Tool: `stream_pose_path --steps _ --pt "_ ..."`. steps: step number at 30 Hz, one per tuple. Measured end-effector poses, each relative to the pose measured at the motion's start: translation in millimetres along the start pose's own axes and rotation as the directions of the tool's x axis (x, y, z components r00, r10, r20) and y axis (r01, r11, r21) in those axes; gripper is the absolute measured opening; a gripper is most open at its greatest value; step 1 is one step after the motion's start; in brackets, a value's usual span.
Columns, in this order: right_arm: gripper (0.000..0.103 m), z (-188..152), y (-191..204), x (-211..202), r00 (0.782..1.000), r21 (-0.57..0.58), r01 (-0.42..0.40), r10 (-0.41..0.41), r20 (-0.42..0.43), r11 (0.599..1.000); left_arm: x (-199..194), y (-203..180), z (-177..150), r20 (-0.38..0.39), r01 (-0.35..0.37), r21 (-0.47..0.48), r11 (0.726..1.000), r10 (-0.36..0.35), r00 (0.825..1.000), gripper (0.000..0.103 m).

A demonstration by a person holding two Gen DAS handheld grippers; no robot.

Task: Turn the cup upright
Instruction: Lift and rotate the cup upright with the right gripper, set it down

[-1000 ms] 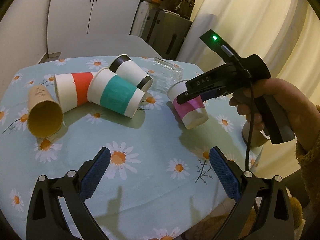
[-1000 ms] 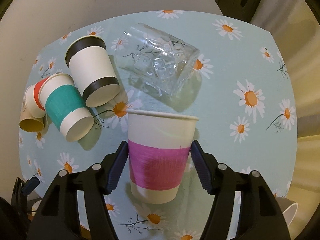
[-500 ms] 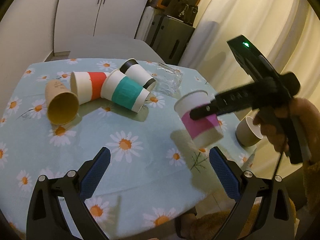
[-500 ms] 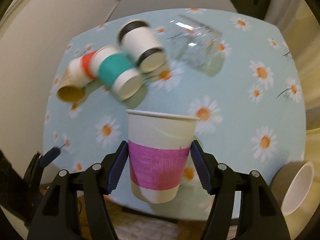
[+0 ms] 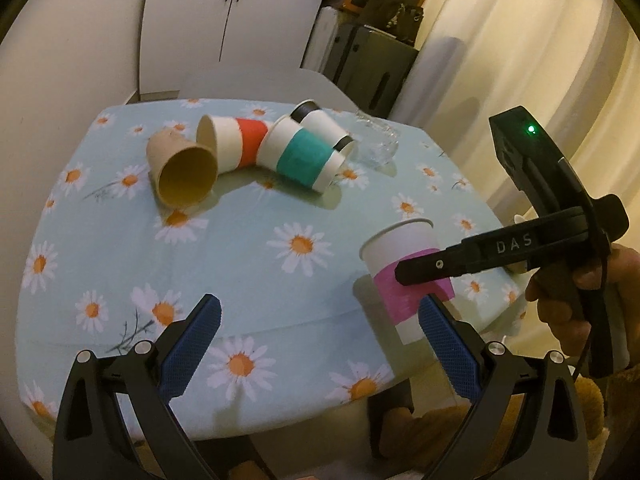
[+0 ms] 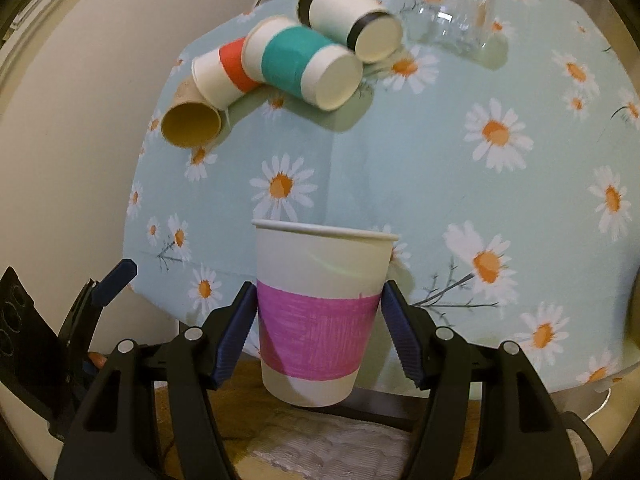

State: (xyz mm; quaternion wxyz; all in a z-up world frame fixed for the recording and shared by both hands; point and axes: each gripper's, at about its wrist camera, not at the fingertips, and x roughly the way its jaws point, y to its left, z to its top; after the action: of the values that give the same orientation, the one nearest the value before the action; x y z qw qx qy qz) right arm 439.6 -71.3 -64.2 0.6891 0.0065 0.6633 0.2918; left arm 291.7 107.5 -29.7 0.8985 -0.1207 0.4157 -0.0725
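Note:
My right gripper (image 6: 318, 312) is shut on a white paper cup with a magenta band (image 6: 320, 316), held upright with its mouth up, above the table's near edge. The same cup (image 5: 404, 276) shows in the left wrist view, gripped by the right gripper (image 5: 416, 276) at the table's right front. My left gripper (image 5: 320, 340) is open and empty, low over the front of the table (image 5: 240, 248). Several cups lie on their sides at the back: a brown one (image 5: 182, 172), a red-banded one (image 5: 236, 146), a teal-banded one (image 5: 304, 158) and a black-banded one (image 5: 322, 124).
A clear glass (image 6: 448, 16) lies on its side at the back, beside the black-banded cup (image 6: 352, 16). The daisy-print tablecloth (image 6: 440, 160) covers the table. Dark cabinets (image 5: 376, 64) and a curtain (image 5: 520, 40) stand behind it.
My right gripper has lifted the magenta-banded cup off the table and carried it toward the near edge, away from the lying cups. The left gripper stays open.

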Motion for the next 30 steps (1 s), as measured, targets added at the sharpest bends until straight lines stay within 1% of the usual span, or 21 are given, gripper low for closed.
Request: stream_pose_path --steps 4,7,13,18,22,24,28,30 --pt "0.064 0 2 8 1.000 -0.022 0.020 -0.020 0.003 1.000 7 2 -4 -0.011 -0.010 0.003 1.000 0.010 1.000 0.096" --pt "0.064 1 0 11 1.000 -0.019 0.001 -0.001 0.004 1.000 12 4 -7 -0.020 -0.007 -0.006 1.000 0.006 1.000 0.096" --pt "0.064 4 13 24 0.999 -0.027 -0.044 0.043 -0.010 0.999 16 7 -11 -0.032 -0.010 -0.010 1.000 0.010 0.999 0.096" --pt "0.066 5 18 27 0.999 -0.035 -0.048 0.048 -0.001 0.998 15 14 -14 -0.036 -0.020 -0.023 1.000 0.019 0.999 0.096" --pt "0.067 3 19 28 0.998 -0.029 -0.056 0.056 -0.019 0.998 13 16 -14 -0.031 -0.022 -0.027 0.999 0.021 0.999 0.096" --pt "0.073 1 18 24 0.997 -0.021 -0.075 0.074 -0.015 0.997 12 16 -14 -0.029 -0.021 -0.027 0.999 0.020 0.999 0.096" --pt "0.074 -5 16 4 0.995 -0.017 -0.102 0.102 0.013 0.995 10 14 -14 -0.032 -0.003 -0.029 1.000 0.002 0.999 0.096" --pt "0.074 -10 13 -15 0.993 -0.021 -0.108 0.109 0.049 0.994 7 11 -10 -0.034 0.002 -0.034 0.999 -0.003 0.999 0.096"
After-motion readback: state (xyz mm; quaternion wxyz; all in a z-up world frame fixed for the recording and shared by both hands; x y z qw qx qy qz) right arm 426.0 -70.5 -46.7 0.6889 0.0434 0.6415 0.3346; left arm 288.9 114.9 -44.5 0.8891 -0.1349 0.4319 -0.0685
